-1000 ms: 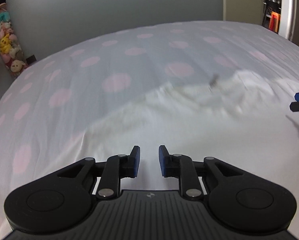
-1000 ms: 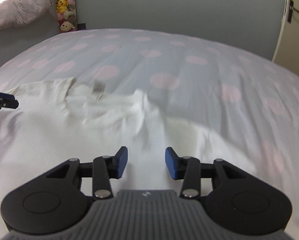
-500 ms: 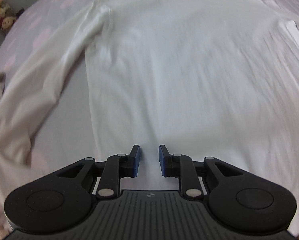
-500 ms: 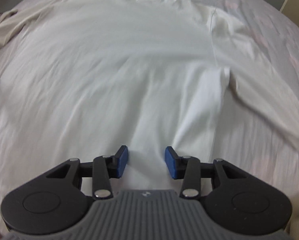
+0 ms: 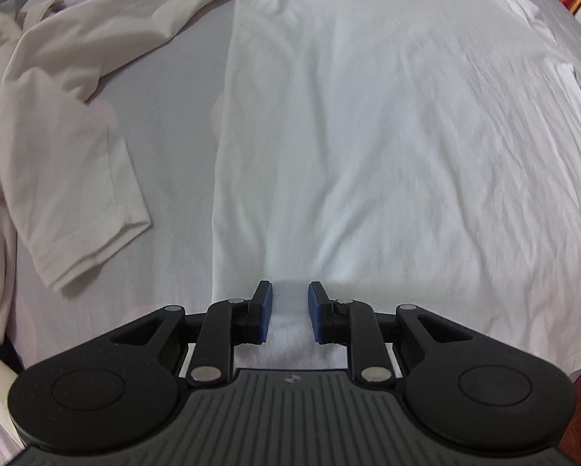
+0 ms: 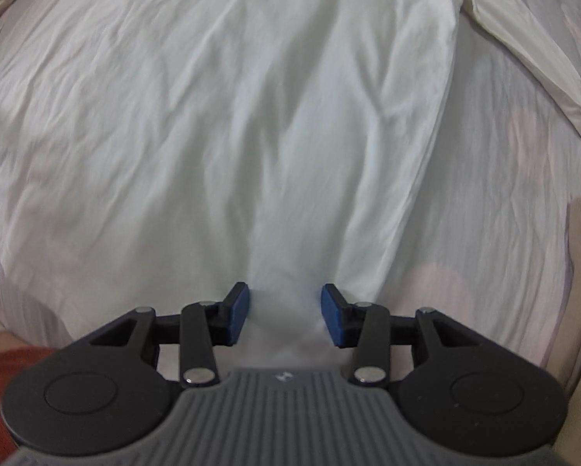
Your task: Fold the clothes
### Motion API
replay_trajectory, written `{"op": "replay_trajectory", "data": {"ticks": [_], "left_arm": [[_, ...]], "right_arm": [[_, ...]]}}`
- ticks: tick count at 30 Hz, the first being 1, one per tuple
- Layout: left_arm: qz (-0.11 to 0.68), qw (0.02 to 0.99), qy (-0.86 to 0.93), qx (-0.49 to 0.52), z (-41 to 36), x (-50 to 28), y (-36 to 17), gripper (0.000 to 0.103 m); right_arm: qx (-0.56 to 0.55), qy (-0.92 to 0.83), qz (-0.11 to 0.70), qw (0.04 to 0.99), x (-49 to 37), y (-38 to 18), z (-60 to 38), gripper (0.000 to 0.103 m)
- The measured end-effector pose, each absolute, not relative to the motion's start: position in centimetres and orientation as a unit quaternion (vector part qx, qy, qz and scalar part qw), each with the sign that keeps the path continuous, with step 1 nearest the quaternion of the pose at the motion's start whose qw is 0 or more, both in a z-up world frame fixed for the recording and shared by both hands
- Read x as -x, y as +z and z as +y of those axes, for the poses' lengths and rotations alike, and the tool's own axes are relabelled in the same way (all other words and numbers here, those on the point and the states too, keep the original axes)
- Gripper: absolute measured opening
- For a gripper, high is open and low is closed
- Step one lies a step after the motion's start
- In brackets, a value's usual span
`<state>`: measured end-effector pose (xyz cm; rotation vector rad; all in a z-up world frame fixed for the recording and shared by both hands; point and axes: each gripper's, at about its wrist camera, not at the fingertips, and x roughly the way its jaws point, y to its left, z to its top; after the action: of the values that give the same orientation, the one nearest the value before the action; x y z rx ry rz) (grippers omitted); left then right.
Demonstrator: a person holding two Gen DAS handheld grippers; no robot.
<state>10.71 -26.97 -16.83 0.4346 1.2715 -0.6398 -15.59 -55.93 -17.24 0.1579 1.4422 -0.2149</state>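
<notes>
Both claws hang parted over the white shirt lying flat on the bed: left gripper, right gripper, nothing pinched. Snagging the sheet too could drag everything.

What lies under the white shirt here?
The shirt lies flat on a pale bedsheet with faint pink dots, visible beside its body and sleeve. Anything beneath the fabric itself is covered.

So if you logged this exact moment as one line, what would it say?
stage: reaching hem | white shirt: spread flat on bed | left gripper: open over hem | right gripper: open over hem | nothing held
</notes>
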Motion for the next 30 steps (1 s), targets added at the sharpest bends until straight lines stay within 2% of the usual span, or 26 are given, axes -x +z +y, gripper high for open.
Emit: {"op": "replay_trajectory", "data": {"ticks": [12,18,22,24,26,30], "left_arm": [[0.624,0.718,-0.274,-0.143,-23.4,-11.7,-17.2,0.019],[0.635,0.731,-0.241,-0.068,-20.0,-12.7,-16.2,0.019],[0.662,0.713,-0.221,-0.071,-19.1,-13.4,-16.2,0.02],[0.666,0.702,-0.233,-0.096,-19.8,-13.1,-16.2,0.025],[0.668,0.692,-0.247,-0.117,-20.5,-12.7,-16.5,0.038],[0.667,0.69,-0.25,-0.129,-20.8,-12.8,-16.9,0.039]], "right_arm": [[-0.099,-0.125,0.707,0.689,16.9,-17.3,-55.0,0.047],[-0.187,-0.168,0.639,0.727,19.7,-14.8,-57.1,0.048],[-0.266,-0.222,0.608,0.715,22.1,-14.0,-60.0,0.048],[-0.3,-0.222,0.604,0.704,22.9,-14.3,-60.7,0.049],[-0.32,-0.219,0.607,0.694,23.3,-14.9,-61.2,0.051],[-0.326,-0.221,0.628,0.671,23.4,-16.6,-61.6,0.052]]}}
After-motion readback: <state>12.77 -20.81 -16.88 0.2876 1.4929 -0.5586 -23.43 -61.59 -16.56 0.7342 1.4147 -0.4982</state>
